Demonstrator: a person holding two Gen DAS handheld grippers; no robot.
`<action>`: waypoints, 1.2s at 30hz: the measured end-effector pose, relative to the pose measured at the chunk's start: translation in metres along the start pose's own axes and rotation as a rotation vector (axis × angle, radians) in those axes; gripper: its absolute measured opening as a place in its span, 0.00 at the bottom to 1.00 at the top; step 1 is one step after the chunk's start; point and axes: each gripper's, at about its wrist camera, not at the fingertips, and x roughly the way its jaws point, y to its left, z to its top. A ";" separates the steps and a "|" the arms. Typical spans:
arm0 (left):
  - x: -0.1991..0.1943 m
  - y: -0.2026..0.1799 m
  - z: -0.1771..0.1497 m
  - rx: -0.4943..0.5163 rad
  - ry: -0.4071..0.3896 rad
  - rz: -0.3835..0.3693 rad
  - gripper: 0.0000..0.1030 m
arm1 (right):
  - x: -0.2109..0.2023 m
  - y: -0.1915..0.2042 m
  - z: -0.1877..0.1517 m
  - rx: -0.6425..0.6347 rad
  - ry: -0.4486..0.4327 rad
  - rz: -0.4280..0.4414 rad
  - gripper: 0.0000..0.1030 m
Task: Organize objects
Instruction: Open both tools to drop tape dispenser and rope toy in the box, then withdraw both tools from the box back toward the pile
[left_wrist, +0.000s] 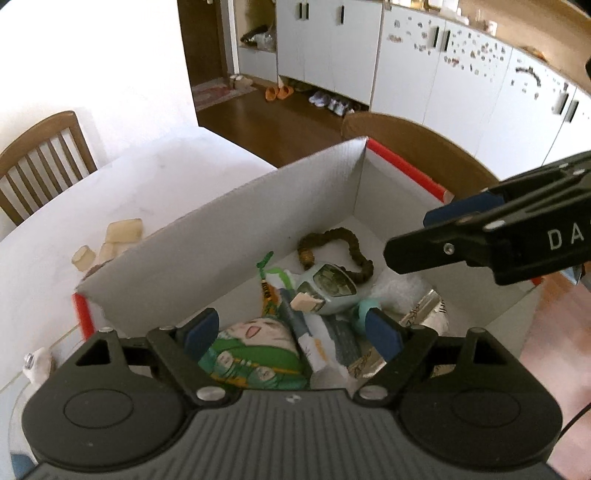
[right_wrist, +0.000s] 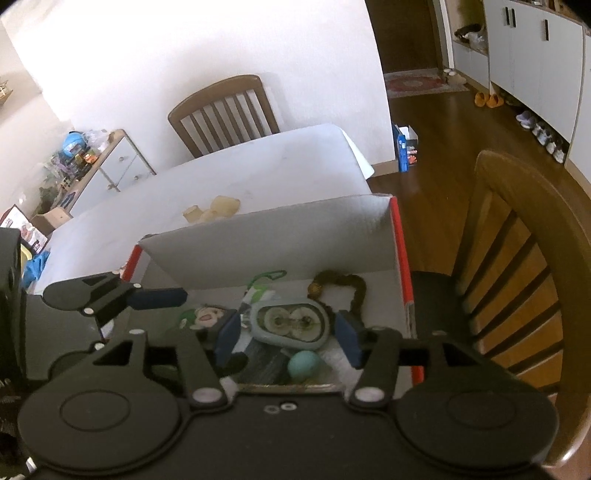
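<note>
**Both grippers spread over the box, nothing held**

The left gripper (left_wrist: 291, 334) hung over the near end of the cardboard box (left_wrist: 207, 236), its 2 blue pads (left_wrist: 201, 330) spread wide with nothing between them. The right gripper (right_wrist: 286, 341) was spread too, its pads standing either side of the pale green case (right_wrist: 290, 325) in its own view but, as far as could be told, above it and not pressing on it.

The task's things lay inside the box: in the left wrist view the green doll (left_wrist: 255, 354) sat at 6 o'clock, the case at the centre, the brown bead loop (left_wrist: 334, 245) at 12 o'clock, a teal ball (left_wrist: 364, 312) and a foil packet (left_wrist: 424, 314) toward 4 o'clock. A few pale blocks (left_wrist: 122, 232) were on the white table (left_wrist: 147, 173), outside the box at its 10 o'clock.

Risks, as a judgement: the 2 tools worked close together over 1 small box, so a reach by either could knock the other or nudge the box toward the table edge, where a chair (right_wrist: 517, 258) stood just beside it. A careless dip could also snag the bead loop or the green cord.

The right-hand end of the box was cut off by the right gripper's body in the left view. A small tan piece (left_wrist: 304, 302) resting against the case was too small to identify. The person holding the tools was out of sight.
</note>
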 end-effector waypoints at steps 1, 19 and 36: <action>-0.008 0.001 -0.003 -0.006 -0.009 -0.002 0.84 | -0.003 0.004 -0.001 -0.005 -0.005 -0.002 0.55; -0.107 0.062 -0.041 -0.094 -0.175 -0.117 0.84 | -0.044 0.081 -0.038 -0.037 -0.092 -0.063 0.80; -0.150 0.128 -0.084 -0.074 -0.214 -0.075 1.00 | -0.028 0.178 -0.064 -0.071 -0.125 -0.101 0.90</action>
